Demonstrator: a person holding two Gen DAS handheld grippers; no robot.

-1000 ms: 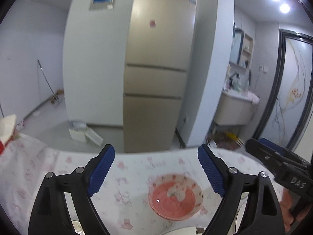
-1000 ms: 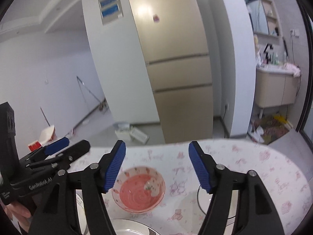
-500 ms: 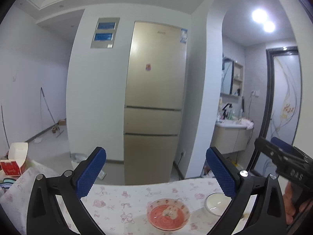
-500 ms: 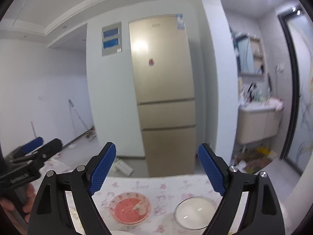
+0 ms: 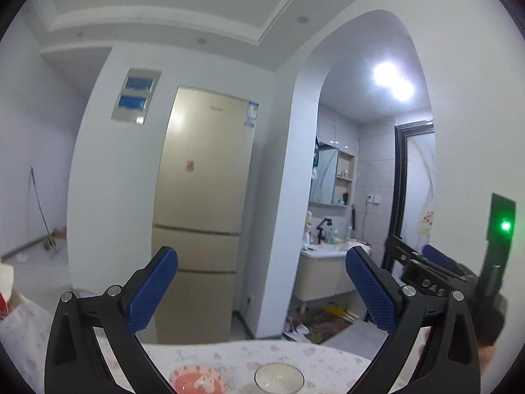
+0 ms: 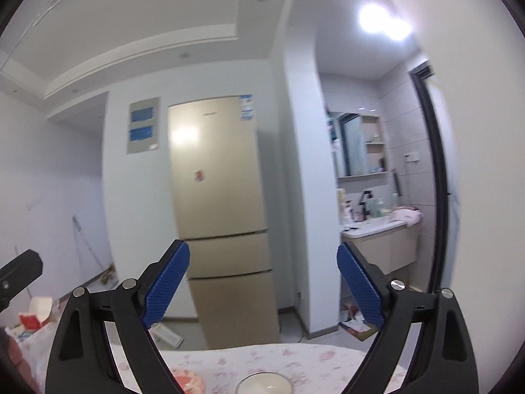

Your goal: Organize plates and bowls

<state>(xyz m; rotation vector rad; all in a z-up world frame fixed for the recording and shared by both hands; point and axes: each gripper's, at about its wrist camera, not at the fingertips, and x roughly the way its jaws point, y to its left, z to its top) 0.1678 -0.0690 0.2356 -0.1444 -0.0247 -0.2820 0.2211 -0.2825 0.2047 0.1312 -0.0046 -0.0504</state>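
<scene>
My left gripper (image 5: 261, 257) is open and points level at the room, high above the table, with nothing between its blue pads (image 5: 152, 290). The jaws of my right gripper (image 6: 262, 249) are opening, with nothing between them either. A pink patterned bowl (image 5: 197, 382) and a small white bowl (image 5: 279, 379) stand side by side on the floral tablecloth (image 5: 242, 353), far below both grippers. The right wrist view cuts the pink bowl (image 6: 188, 381) and the white bowl (image 6: 264, 384) at its bottom edge. No plates are in view.
Beyond the table stand a tall beige fridge (image 5: 203, 223) and an arch to a washbasin cabinet (image 5: 323, 274). A red and white carton (image 6: 32, 315) sits at the table's left end. Clutter (image 5: 323, 323) lies on the floor by the arch.
Both grippers have risen and tipped up from the table to point level. The bowls have slid to the bottom of both views. Both sets of jaws stand wider.
</scene>
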